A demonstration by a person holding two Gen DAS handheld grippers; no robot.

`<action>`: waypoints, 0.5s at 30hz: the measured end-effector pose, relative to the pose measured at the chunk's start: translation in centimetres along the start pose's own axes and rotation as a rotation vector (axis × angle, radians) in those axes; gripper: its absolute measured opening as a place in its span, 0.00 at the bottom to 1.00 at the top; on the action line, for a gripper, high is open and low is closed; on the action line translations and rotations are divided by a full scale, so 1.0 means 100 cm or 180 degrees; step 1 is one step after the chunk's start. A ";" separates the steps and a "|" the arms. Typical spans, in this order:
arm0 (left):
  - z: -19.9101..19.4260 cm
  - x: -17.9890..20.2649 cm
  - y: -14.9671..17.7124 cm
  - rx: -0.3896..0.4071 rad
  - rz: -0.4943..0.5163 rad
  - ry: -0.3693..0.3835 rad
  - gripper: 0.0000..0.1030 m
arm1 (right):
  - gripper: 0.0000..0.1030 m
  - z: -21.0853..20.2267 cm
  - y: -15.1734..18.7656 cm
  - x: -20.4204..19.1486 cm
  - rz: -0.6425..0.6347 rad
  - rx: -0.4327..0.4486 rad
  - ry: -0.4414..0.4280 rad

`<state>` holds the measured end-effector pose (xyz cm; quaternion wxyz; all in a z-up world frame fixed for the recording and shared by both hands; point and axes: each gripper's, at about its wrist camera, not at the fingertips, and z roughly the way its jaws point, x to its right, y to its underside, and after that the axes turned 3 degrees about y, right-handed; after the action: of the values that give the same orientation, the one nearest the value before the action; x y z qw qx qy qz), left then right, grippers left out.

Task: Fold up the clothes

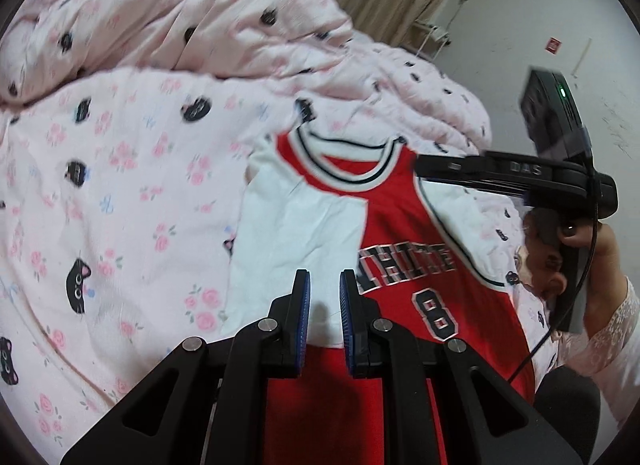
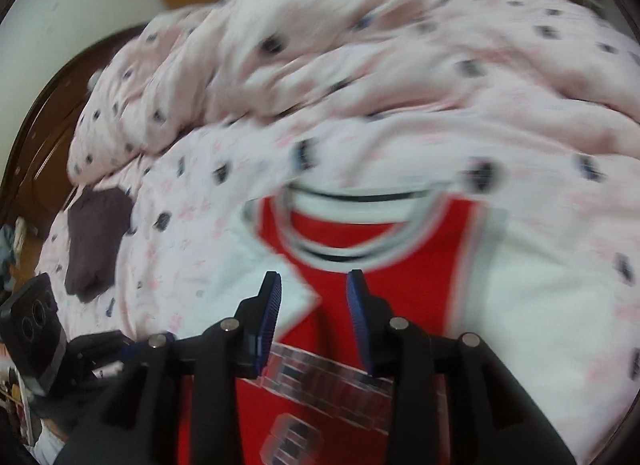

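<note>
The jersey (image 1: 400,233) hem is cut off by the lower edge in both views, partly hidden behind the left hand-held gripper (image 1: 324,301). In the right wrist view, the lettering on the jersey (image 2: 400,305) is smeared by motion blur and cannot be read.

Bed (image 1: 120,185); jersey (image 1: 400,225); crumpled quilt (image 1: 180,17)

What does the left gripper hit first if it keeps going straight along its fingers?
Probably the jersey. The left gripper is open with nothing between its fingers, and it points at the white folded-over sleeve panel just left of the red front. Nothing else lies in that line, though the gap down to the cloth is hard to judge.
</note>
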<state>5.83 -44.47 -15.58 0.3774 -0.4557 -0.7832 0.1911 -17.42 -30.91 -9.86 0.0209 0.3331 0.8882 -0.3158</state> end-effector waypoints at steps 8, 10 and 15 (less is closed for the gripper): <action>-0.010 0.055 0.007 0.0271 0.0427 -0.0139 0.63 | 0.54 -0.062 0.028 0.095 0.0454 0.0168 0.0463; -0.003 0.074 0.010 0.0257 0.0578 -0.0169 0.64 | 0.57 -0.066 0.036 0.116 0.0590 0.0185 0.0446; 0.031 0.132 0.022 -0.0004 0.1079 -0.0232 0.65 | 0.59 -0.067 0.055 0.165 0.0986 0.0160 0.0239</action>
<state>0.78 -31.85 -13.48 0.3108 -0.5742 -0.7085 0.2679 -25.77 -14.28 -11.60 0.0278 0.4781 0.8182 -0.3182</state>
